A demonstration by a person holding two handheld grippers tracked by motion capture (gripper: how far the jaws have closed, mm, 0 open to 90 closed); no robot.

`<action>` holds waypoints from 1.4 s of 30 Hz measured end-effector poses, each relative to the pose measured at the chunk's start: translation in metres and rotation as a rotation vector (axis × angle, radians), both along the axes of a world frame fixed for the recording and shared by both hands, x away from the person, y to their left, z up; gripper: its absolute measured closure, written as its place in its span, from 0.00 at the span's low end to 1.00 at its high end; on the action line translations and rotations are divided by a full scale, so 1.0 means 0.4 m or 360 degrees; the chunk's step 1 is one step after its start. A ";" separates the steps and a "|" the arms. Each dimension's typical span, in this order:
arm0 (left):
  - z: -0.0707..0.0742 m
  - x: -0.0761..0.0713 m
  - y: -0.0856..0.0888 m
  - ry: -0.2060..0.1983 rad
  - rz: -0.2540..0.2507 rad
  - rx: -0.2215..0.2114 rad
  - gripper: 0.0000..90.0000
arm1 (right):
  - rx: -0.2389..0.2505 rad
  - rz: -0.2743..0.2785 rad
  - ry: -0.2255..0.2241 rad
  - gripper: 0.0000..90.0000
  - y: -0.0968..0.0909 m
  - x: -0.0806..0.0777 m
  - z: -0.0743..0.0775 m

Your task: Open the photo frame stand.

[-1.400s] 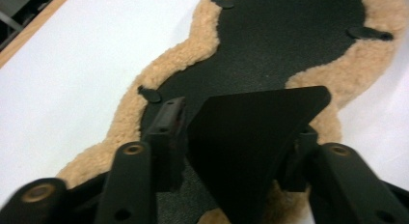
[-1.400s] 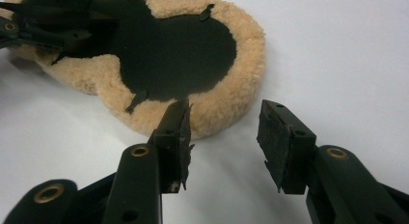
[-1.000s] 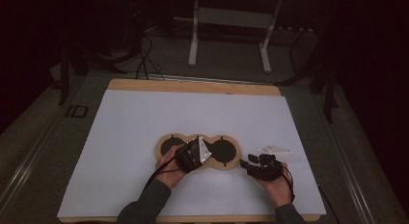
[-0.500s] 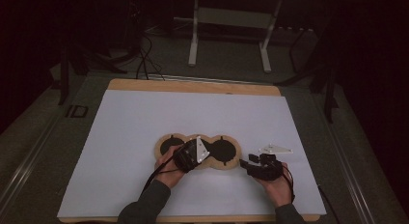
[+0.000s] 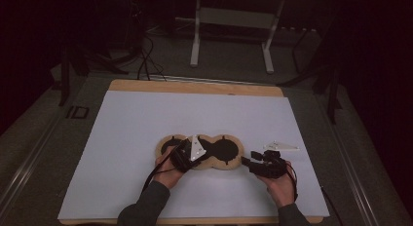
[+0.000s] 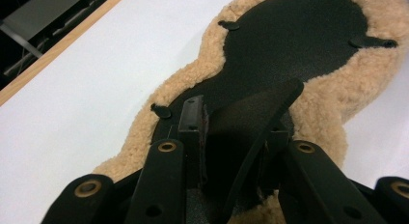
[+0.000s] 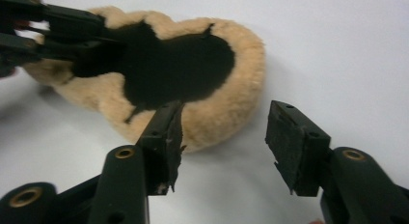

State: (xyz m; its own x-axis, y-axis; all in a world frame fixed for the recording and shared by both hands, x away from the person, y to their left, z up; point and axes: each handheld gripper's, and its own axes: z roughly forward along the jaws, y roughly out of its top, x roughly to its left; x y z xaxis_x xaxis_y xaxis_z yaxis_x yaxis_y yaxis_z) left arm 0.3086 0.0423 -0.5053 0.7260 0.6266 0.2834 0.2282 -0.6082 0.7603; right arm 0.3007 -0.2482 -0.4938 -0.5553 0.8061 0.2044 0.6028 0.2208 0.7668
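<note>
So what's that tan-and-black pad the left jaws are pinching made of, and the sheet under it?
The pad looks like curly tan fleece, perhaps sheepskin or a synthetic pile, judging by its nubbly rim. Its black face looks matte and finely grained, maybe leather or vinyl. The left gripper lifts a flap of it. The white sheet looks smooth and matte, possibly paper.

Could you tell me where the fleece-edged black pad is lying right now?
In the high view, the fleece-edged pad lies on the white sheet near its front edge, under the left gripper, with the right gripper just beside its right end.

Fleecy tan wool pad [image 6: 337, 89] with matt black grainy facing, smooth white paper sheet [image 5: 146, 128], wooden board [image 5: 195, 86]
</note>
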 end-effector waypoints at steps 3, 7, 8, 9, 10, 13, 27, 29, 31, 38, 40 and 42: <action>0.003 0.001 0.010 0.0005 -0.0004 -0.0044 0.79 | -0.0003 0.0017 0.0009 0.47 0.009 0.004 0.010; 0.004 0.000 0.020 0.0002 -0.0016 -0.0084 0.80 | 0.0038 0.0043 0.0064 0.42 0.016 0.019 0.017; 0.004 -0.001 0.022 0.0000 -0.0019 -0.0098 0.80 | 0.0045 0.0039 0.0072 0.41 0.018 0.022 0.019; 0.004 -0.001 0.025 -0.0003 -0.0022 -0.0109 0.80 | 0.0071 0.0036 0.0094 0.39 0.021 0.032 0.022; 0.005 0.000 0.027 -0.0004 -0.0027 -0.0114 0.80 | 0.0071 0.0036 0.0094 0.39 0.021 0.032 0.022; 0.008 0.000 0.033 0.0000 -0.0031 -0.0135 0.80 | 0.0141 0.0045 0.0147 0.36 0.025 0.052 0.023; 0.015 -0.005 0.077 -0.0014 -0.0041 -0.0322 0.80 | 0.0302 0.0092 0.0295 0.35 0.049 0.097 0.040; 0.015 -0.005 0.081 -0.0009 -0.0037 -0.0351 0.80 | 0.0324 0.0097 0.0314 0.35 0.051 0.102 0.041; 0.016 -0.005 0.085 -0.0001 -0.0036 -0.0374 0.80 | 0.0342 0.0100 0.0327 0.35 0.050 0.103 0.041; 0.013 -0.010 0.093 0.0003 -0.0042 -0.0413 0.78 | 0.0391 0.0143 0.0420 0.36 0.059 0.113 0.039; 0.013 -0.013 0.097 0.0009 -0.0047 -0.0429 0.77 | 0.0400 0.0157 0.0430 0.37 0.062 0.112 0.040; 0.013 -0.015 0.102 0.0012 -0.0048 -0.0431 0.77 | 0.0404 0.0169 0.0427 0.38 0.063 0.109 0.042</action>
State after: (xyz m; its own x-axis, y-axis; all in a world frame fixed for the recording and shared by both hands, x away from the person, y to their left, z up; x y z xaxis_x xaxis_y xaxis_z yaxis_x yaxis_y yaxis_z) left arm 0.3026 0.0829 -0.4999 0.7469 0.6569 0.1031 0.2191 -0.3895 0.8946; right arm 0.3445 -0.2229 -0.4771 -0.5325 0.6522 0.5395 0.7736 0.1163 0.6230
